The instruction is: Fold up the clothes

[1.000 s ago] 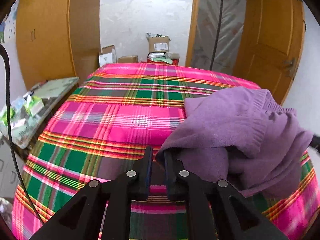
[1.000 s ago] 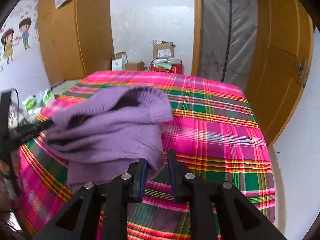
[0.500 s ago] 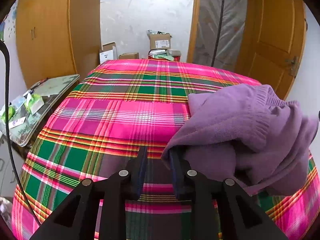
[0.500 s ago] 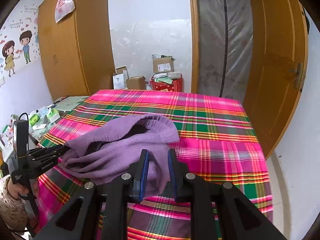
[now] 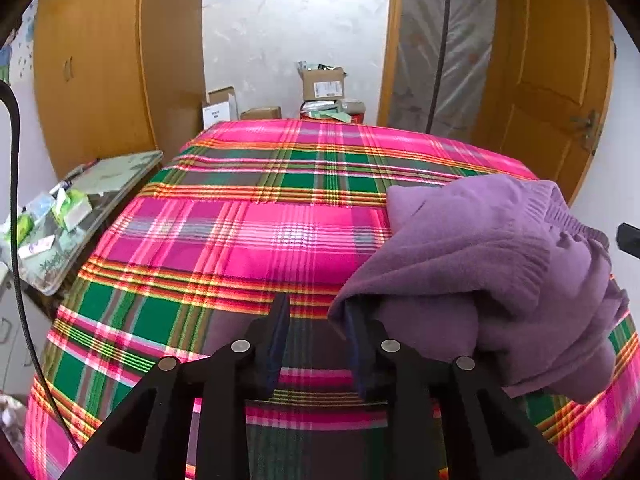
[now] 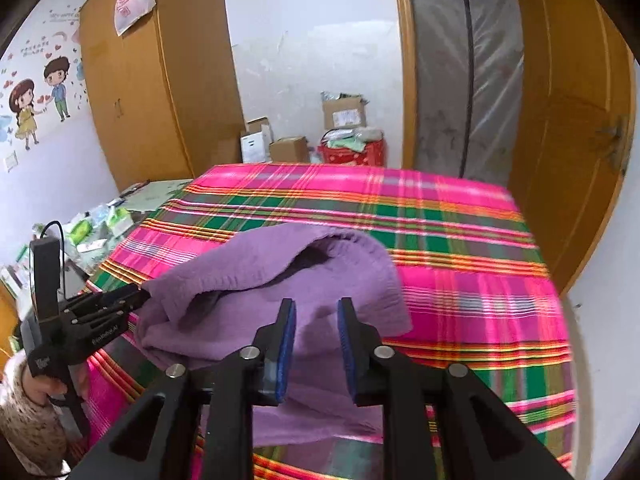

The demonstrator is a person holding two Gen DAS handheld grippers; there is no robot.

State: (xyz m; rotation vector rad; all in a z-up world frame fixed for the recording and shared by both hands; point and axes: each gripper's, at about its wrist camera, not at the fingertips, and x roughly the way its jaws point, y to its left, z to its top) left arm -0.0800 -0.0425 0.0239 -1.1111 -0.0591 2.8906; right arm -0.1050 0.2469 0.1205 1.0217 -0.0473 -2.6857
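- The left gripper (image 5: 316, 316) had its jaws spread apart, gripping nothing between them.
- The right gripper (image 6: 317, 316) likewise stood with jaws parted and nothing pinched between its blue pads (image 6: 285, 348).

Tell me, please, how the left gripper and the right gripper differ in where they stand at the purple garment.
The left gripper sits at the purple garment's edge, while the right gripper sits over its near middle. Between the left gripper's fingers the plaid bedspread shows, with cloth lapping only one finger; between the right gripper's fingers only purple shows. Both are open, and neither clamps the garment.
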